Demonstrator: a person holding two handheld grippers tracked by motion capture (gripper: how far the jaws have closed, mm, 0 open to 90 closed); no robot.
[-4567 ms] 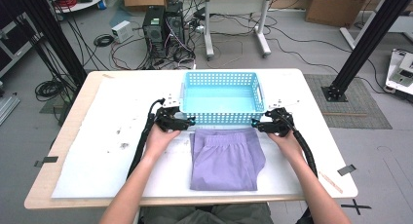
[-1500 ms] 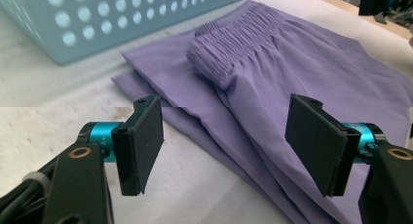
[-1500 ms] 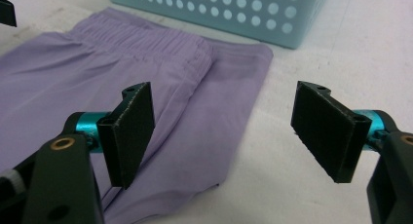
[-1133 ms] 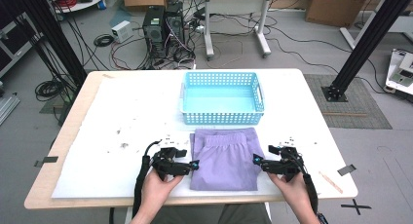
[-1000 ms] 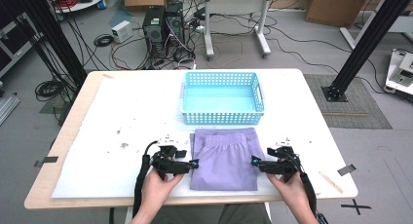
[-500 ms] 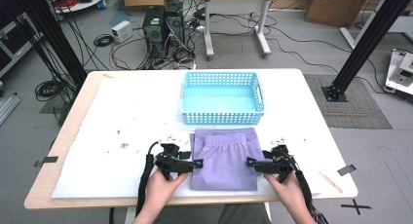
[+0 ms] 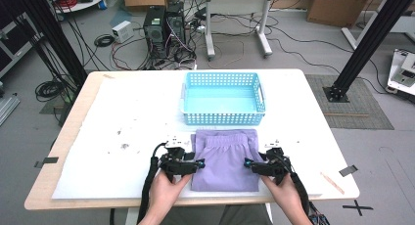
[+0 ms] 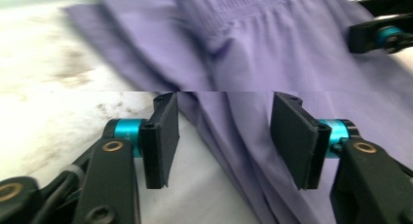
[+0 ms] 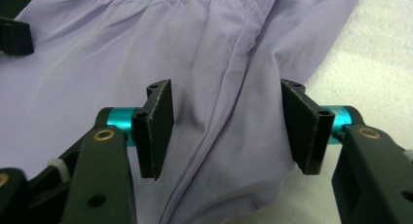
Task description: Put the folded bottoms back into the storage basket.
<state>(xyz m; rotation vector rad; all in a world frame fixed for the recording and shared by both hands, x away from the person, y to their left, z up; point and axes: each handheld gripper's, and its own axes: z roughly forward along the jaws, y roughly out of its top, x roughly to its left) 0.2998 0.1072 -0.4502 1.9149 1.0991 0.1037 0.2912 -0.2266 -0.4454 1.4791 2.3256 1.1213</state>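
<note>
High view, setting: We see a folded pair of purple shorts (image 7: 225, 159) lying flat on the white-covered worktop (image 7: 122, 117), just in front of an empty blue basket (image 7: 223, 98) at the far middle.
High view, hands: The left gripper (image 7: 197, 163) sits at the shorts' left edge and the right gripper (image 7: 247, 162) at the right edge, tips pointing inward toward each other.
Left gripper view: The jaws stand apart, astride the folded side edge of the shorts (image 8: 253, 136); they have just been closing, with the cloth between them, yet we see a gap on both sides and no pinch. The right gripper (image 8: 389, 36) shows across the cloth.
Right gripper view: The jaws here are also apart and have just been closing; a fold and seam of the shorts (image 9: 229, 112) run between them, with the pads clear of the cloth. The white cover (image 9: 380, 63) shows beyond the hem.
Progress, our reading: The shorts look already folded and the basket is in place. What is left, we judge, is taking hold at both edges, lifting the bundle without letting it unfold, and setting it in the basket.
</note>
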